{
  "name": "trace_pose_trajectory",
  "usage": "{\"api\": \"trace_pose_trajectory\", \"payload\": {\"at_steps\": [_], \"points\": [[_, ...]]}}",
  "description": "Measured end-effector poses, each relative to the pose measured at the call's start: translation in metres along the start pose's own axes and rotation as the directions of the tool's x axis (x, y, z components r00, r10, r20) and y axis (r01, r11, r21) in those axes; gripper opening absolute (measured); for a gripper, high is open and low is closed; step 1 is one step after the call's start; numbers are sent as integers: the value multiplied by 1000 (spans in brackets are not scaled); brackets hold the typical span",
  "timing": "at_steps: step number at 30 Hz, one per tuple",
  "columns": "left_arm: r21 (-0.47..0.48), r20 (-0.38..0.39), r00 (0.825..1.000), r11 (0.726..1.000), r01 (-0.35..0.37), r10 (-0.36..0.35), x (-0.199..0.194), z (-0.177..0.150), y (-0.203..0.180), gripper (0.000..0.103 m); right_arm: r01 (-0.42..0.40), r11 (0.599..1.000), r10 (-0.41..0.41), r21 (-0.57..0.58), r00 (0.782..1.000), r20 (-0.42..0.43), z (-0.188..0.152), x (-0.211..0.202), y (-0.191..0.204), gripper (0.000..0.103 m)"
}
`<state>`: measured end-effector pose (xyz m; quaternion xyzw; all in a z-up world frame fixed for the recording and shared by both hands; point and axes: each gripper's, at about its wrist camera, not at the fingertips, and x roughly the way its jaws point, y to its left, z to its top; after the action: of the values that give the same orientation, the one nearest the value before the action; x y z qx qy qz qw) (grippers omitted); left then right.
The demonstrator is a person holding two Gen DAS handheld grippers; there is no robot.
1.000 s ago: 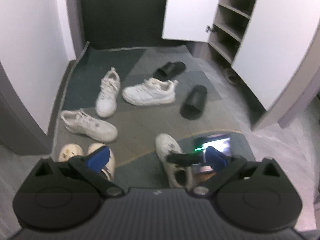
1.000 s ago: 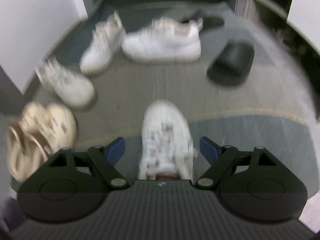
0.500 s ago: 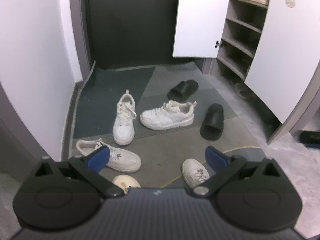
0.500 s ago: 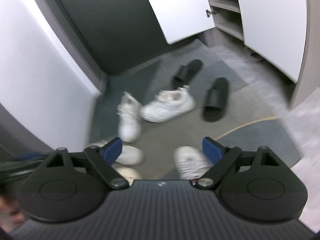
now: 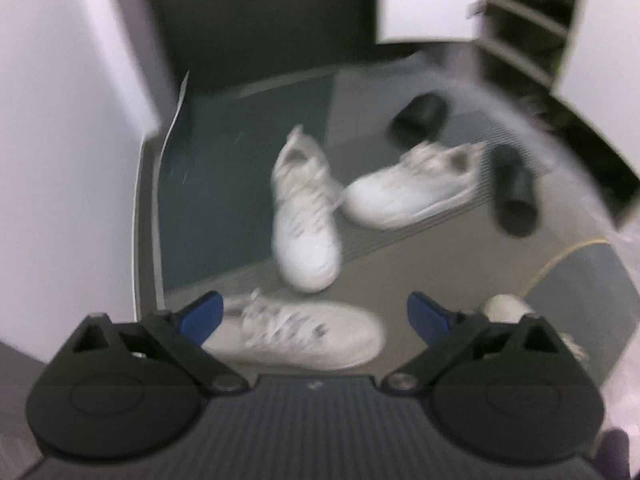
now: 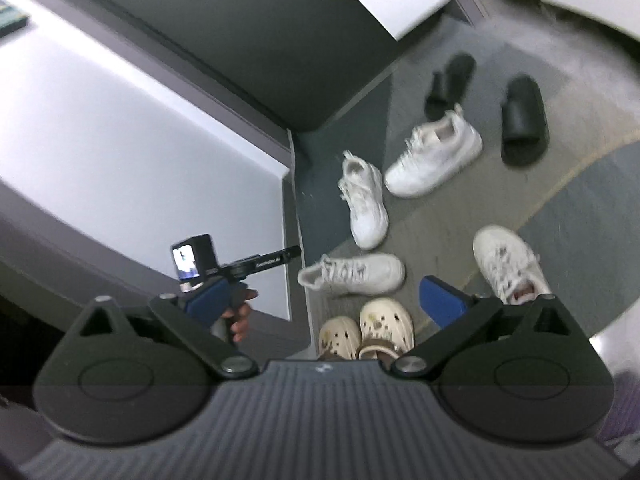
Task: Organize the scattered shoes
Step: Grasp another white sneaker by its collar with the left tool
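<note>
White lace-up sneaker lying on its side (image 5: 296, 334) sits directly below the left gripper (image 5: 316, 318), framed between its blue-padded fingers (image 5: 202, 314) on the grey floor mat (image 5: 440, 272), though not touched by them. Half a second ago this view took in the whole entryway from higher up; now the gripper has dropped close over the sneaker, and its jaws, spread wide and empty, have just begun to narrow slightly. That suggests this shoe is the next pick. Just beyond it stand two more white sneakers, one pointing away (image 5: 306, 216) and one turned sideways (image 5: 416, 186), their toes nearly meeting, with two black slide sandals (image 5: 514, 196) farther off toward the open white shoe cabinet (image 5: 520, 28). A fourth white sneaker (image 6: 506, 264) lies apart to the right, and a pair of cream perforated clogs (image 6: 368, 330) sits side by side nearest the person. The right gripper (image 6: 324, 302) has just finished opening fully and holds nothing; a second ago it was low over that fourth sneaker, and now it looks down from higher up, so that shoe appears to have been set down there. No shoe shown on the mat has reached the cabinet shelves yet.
</note>
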<state>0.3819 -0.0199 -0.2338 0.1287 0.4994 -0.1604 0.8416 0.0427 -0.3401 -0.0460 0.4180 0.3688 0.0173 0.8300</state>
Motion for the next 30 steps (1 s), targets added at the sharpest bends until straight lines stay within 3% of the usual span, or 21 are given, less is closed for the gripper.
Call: {"api": "trace_pose_trajectory", "payload": {"at_steps": [1, 6, 11, 14, 15, 21, 23, 25, 28, 30], "points": [[-16, -37, 999, 1000, 7, -8, 30, -2, 12, 96, 3, 1000, -3, 22, 1000, 1, 3, 5, -2, 103], [-22, -81, 997, 1000, 8, -10, 107, -1, 36, 96, 38, 998, -38, 40, 999, 3, 9, 26, -5, 103], [-79, -124, 989, 994, 72, -81, 161, -4, 61, 88, 84, 990, -75, 111, 994, -82, 19, 63, -22, 103], [-91, -110, 985, 989, 120, -130, 175, -5, 66, 82, 100, 985, -84, 141, 990, -115, 24, 79, -29, 103], [-87, -103, 985, 988, 128, -137, 181, -5, 66, 70, 99, 985, -82, 144, 990, -118, 24, 81, -30, 103], [-130, -107, 983, 983, 133, -148, 199, -10, 58, 64, 105, 982, -85, 157, 988, -132, 32, 96, -36, 103], [-145, -94, 988, 983, 112, -126, 200, -12, 52, 55, 101, 980, -80, 170, 988, -129, 33, 95, -37, 103], [-175, -85, 989, 979, 102, -118, 196, -12, 45, 39, 95, 981, -75, 167, 989, -124, 33, 93, -35, 103], [-186, -86, 987, 976, 115, -133, 186, -8, 32, 26, 87, 984, -69, 158, 991, -115, 33, 88, -33, 103], [-191, -79, 988, 975, 115, -132, 178, -5, 22, 22, 84, 984, -67, 156, 992, -110, 31, 84, -32, 103]]}}
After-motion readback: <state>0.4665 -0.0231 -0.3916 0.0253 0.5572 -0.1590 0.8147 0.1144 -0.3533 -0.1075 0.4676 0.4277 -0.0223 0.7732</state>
